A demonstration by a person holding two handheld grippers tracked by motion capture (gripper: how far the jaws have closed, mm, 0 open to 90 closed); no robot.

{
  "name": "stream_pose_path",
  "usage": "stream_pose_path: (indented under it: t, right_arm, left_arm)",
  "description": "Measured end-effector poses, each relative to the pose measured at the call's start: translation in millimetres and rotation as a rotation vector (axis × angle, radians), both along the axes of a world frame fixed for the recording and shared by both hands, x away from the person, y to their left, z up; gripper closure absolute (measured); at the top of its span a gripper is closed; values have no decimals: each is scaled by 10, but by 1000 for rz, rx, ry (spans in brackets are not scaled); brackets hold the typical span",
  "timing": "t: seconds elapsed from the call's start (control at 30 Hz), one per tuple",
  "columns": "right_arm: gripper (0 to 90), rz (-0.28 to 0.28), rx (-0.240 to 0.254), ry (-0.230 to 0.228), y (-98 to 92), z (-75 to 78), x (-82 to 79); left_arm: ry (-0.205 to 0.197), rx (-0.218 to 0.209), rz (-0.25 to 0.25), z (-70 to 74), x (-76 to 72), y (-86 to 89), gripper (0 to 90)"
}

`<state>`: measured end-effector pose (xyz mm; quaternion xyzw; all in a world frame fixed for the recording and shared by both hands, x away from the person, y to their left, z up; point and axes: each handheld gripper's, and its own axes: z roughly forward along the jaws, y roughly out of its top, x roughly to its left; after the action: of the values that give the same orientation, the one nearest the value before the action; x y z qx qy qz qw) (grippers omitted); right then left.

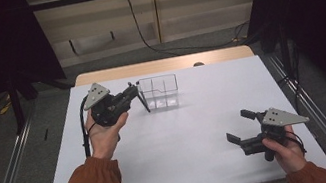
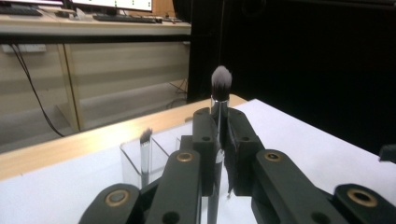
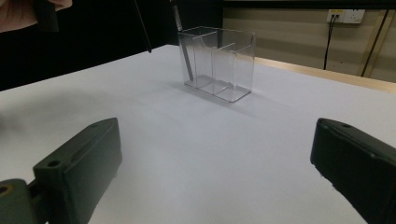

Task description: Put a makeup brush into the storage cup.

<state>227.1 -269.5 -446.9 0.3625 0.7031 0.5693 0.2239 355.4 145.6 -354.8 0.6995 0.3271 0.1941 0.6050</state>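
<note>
Left gripper (image 2: pixel 219 140) clamps a brush (image 2: pixel 220 84) upright – bristles up, ready for the holder (image 1: pixel 159 92) near the surface's far edge; right gripper (image 1: pixel 244 130) wide, idle.

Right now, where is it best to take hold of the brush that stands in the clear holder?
Probably the upper handle of the brush, coming from above: it stands nearly upright, bristles up, in an end compartment of the clear holder, whose walls block the sides.
</note>
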Motion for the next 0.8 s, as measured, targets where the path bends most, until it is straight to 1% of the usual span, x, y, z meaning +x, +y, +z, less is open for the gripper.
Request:
stream_pose_path:
  t: [0.1, 0.13, 0.17, 0.37, 0.43, 0.57, 0.67, 0.77, 0.8]
  right_arm:
    - [17, 2, 3, 1, 2, -2, 1]
    - [17, 3, 1, 1, 2, -2, 1]
    - [17, 3, 5, 3, 3, -3, 1]
    - [17, 6, 3, 2, 3, -4, 1]
    - [17, 6, 3, 2, 1, -3, 0]
    - [17, 8, 3, 3, 1, -6, 1]
    - [17, 11, 3, 4, 1, -7, 1]
    - [17, 12, 5, 5, -2, -6, 0]
    - [17, 12, 5, 6, -2, -7, 1]
  left_arm:
    - [-6, -3, 7, 12, 58, -33, 841]
    - [-8, 5, 7, 16, 80, -38, 841]
    - [-10, 4, 10, 17, 103, -47, 841]
    - [-15, 2, 35, 40, 223, -86, 841]
    - [-16, 0, 42, 45, 252, -105, 841]
    - [-23, 14, 53, 63, 305, -138, 841]
    - [-24, 14, 56, 90, 338, -156, 841]
    - [-41, 23, 43, 116, 362, -181, 841]
    - [-48, 26, 48, 117, 370, -193, 840]
